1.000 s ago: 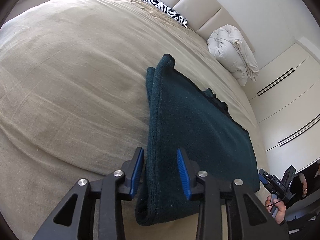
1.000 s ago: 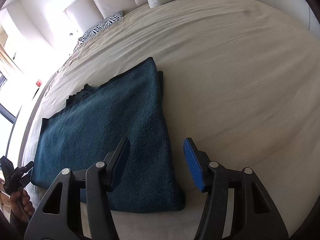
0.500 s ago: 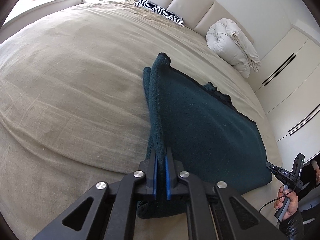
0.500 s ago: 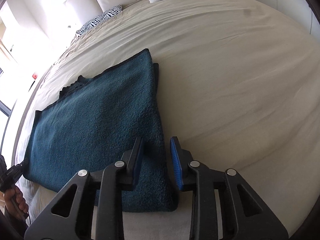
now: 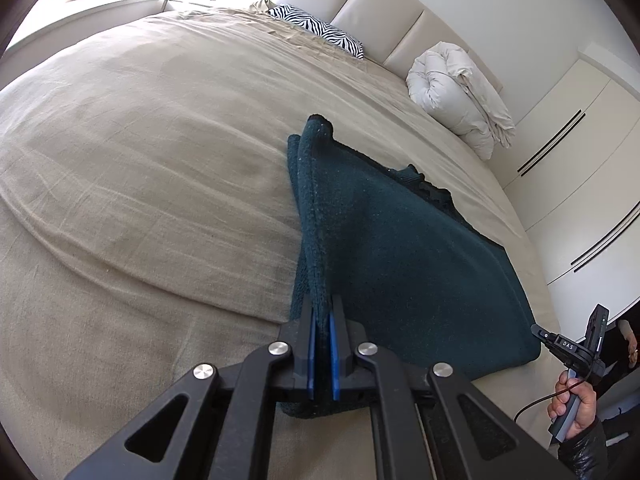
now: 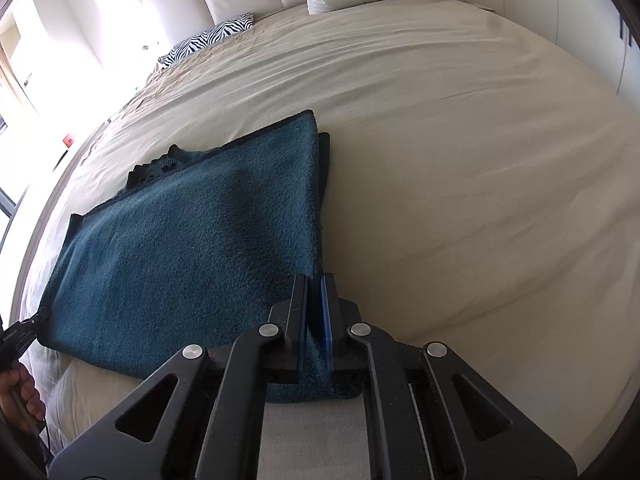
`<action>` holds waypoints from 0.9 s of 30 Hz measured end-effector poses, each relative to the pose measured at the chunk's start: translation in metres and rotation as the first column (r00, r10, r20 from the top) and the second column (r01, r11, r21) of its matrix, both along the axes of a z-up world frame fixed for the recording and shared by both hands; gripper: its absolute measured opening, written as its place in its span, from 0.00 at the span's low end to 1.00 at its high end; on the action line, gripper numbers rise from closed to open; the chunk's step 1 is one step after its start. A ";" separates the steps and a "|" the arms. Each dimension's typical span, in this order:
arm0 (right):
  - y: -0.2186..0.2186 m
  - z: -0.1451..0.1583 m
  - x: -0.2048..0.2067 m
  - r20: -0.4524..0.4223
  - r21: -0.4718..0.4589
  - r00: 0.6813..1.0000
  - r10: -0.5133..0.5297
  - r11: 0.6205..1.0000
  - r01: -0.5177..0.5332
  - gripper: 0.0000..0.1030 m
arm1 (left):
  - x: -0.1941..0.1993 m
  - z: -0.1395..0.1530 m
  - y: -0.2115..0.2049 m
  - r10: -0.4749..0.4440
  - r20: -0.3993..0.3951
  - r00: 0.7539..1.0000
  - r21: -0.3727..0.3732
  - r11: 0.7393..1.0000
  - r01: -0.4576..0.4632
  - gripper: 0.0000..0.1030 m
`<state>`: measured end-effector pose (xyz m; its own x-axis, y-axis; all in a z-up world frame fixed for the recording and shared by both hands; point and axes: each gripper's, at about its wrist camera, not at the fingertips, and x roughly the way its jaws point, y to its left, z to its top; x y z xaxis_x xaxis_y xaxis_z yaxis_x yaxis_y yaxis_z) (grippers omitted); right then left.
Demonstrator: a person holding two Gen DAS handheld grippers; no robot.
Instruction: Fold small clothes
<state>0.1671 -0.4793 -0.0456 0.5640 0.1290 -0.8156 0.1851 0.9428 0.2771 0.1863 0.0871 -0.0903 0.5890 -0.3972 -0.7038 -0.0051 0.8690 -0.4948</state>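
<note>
A dark teal fleece garment [image 5: 400, 256] lies folded on the beige bed; it also shows in the right wrist view [image 6: 188, 248]. My left gripper [image 5: 322, 316] is shut on the garment's near left corner, pinching its layered edge. My right gripper [image 6: 316, 292] is shut on the garment's near right corner. Both pinched edges are lifted slightly off the bed, the cloth rising to a ridge at each gripper. The right gripper [image 5: 576, 348] shows small at the left wrist view's right edge, in a hand.
The beige bedspread [image 5: 140, 160] stretches wide around the garment. A rolled white duvet [image 5: 460, 92] and a zebra-print pillow [image 5: 320, 32] lie by the headboard. White wardrobes [image 5: 580, 152] stand beyond the bed's far side.
Both grippers were open over the garment's near corners a second ago. They closed onto the cloth edges and have raised them a little.
</note>
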 end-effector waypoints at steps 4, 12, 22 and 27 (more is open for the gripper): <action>-0.008 -0.005 -0.010 -0.006 0.047 1.000 -0.021 0.999 0.021 0.05 | -0.007 -0.006 0.003 -0.002 -0.017 1.000 -0.009 1.000 0.002 0.06; -0.014 -0.010 -0.026 -0.012 0.082 0.999 -0.031 0.996 0.032 0.05 | -0.010 -0.010 0.007 -0.014 -0.026 1.000 -0.017 1.000 0.014 0.06; -0.020 -0.018 -0.034 -0.021 0.112 0.999 -0.048 0.992 0.051 0.05 | -0.008 -0.018 0.013 -0.020 -0.040 0.999 -0.039 0.999 0.019 0.06; -0.020 -0.022 -0.036 -0.024 0.123 0.998 -0.057 0.991 0.059 0.05 | -0.009 -0.021 0.015 -0.020 -0.043 0.999 -0.046 0.999 0.018 0.06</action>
<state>0.1308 -0.4998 -0.0681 0.5570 0.1970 -0.8068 0.2454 0.8890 0.3865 0.1775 0.1019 -0.1117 0.5506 -0.4399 -0.7094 -0.0111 0.8459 -0.5331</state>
